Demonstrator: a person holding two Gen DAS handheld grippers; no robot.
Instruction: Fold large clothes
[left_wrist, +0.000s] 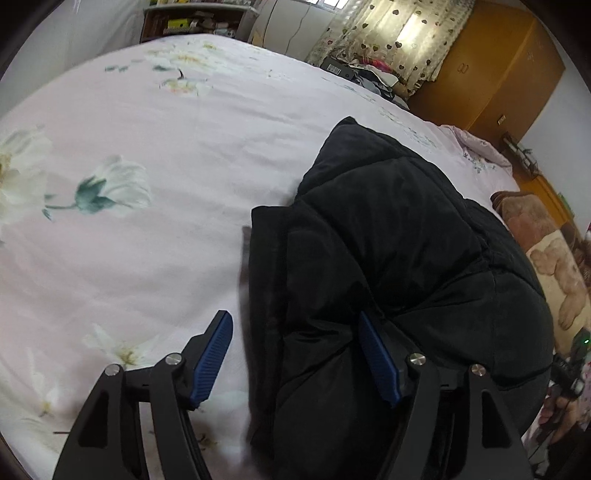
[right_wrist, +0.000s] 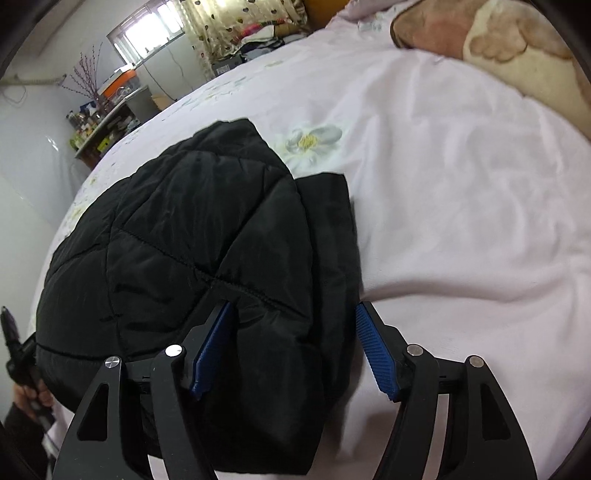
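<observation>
A black quilted puffer jacket (left_wrist: 388, 240) lies folded into a bundle on a pale pink flowered bed sheet (left_wrist: 147, 166). My left gripper (left_wrist: 295, 354) is open just above the jacket's left edge, one blue pad over the sheet and one over the jacket. The jacket also shows in the right wrist view (right_wrist: 207, 240). My right gripper (right_wrist: 293, 347) is open over the jacket's right edge, its left pad over the quilting and its right pad over the sheet (right_wrist: 461, 203). Neither gripper holds fabric.
A brown and cream plush blanket (right_wrist: 498, 40) lies at the head of the bed. A wooden wardrobe (left_wrist: 491, 74) and a heart-patterned curtain (left_wrist: 399, 33) stand beyond the bed. A cluttered shelf (right_wrist: 99, 129) stands by the wall.
</observation>
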